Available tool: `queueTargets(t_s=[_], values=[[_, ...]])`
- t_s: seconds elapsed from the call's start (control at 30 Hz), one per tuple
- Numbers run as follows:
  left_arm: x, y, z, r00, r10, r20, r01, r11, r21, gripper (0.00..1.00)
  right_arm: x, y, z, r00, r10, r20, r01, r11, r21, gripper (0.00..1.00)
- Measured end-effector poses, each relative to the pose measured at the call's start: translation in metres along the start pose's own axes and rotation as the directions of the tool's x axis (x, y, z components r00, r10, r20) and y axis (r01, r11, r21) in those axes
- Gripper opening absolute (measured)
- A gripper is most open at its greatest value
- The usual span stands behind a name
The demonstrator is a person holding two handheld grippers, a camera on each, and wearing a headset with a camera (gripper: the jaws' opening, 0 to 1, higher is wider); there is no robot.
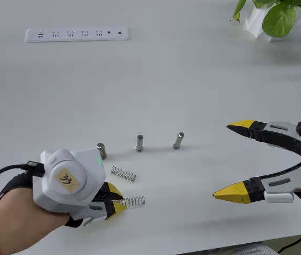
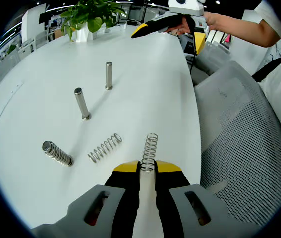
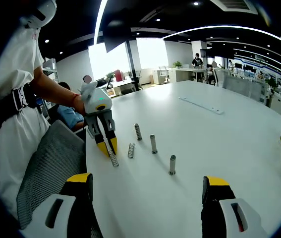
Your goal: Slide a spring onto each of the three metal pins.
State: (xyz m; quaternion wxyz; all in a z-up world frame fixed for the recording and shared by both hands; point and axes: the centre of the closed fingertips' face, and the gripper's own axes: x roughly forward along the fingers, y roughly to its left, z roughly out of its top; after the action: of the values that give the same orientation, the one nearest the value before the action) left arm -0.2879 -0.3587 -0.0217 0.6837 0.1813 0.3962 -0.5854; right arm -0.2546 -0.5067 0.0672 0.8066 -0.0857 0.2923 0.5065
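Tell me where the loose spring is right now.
Head view: the loose spring lies flat, lower left, between the spring-covered leftmost pin and the left claw, which grips the other spring.

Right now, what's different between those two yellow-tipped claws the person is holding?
The left gripper has its jaws shut on a spring; the right gripper has its jaws spread wide and holds nothing. The left gripper is close to the three pins, beside a loose spring; the right gripper is off to the side, farther from them. Both have black jaws with yellow tips.
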Motion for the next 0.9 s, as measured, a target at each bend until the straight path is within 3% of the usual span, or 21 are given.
queueTargets(t_s=[0.3,0.47,0.7,0.9], values=[[-0.013,-0.004,0.017,0.9971,0.014,0.075,-0.013,1.0,-0.007,0.07,-0.003,0.009,0.02,0.9996,0.022,0.02,-0.022,0.999,-0.028,0.88],[-0.028,-0.006,0.037,0.9867,0.027,0.16,-0.023,0.999,-0.028,0.07,-0.003,0.018,0.042,0.9973,0.053,0.05,-0.051,0.998,-0.037,0.83],[-0.057,-0.004,0.076,0.9528,0.059,0.298,-0.049,0.998,-0.041,0.07,-0.002,0.027,0.071,0.9913,0.102,0.084,-0.096,0.993,-0.068,0.79],[-0.082,-0.003,0.109,0.9113,0.074,0.405,-0.067,0.997,-0.033,0.07,-0.002,0.034,0.091,0.9835,0.15,0.101,-0.142,0.986,-0.083,0.74]])
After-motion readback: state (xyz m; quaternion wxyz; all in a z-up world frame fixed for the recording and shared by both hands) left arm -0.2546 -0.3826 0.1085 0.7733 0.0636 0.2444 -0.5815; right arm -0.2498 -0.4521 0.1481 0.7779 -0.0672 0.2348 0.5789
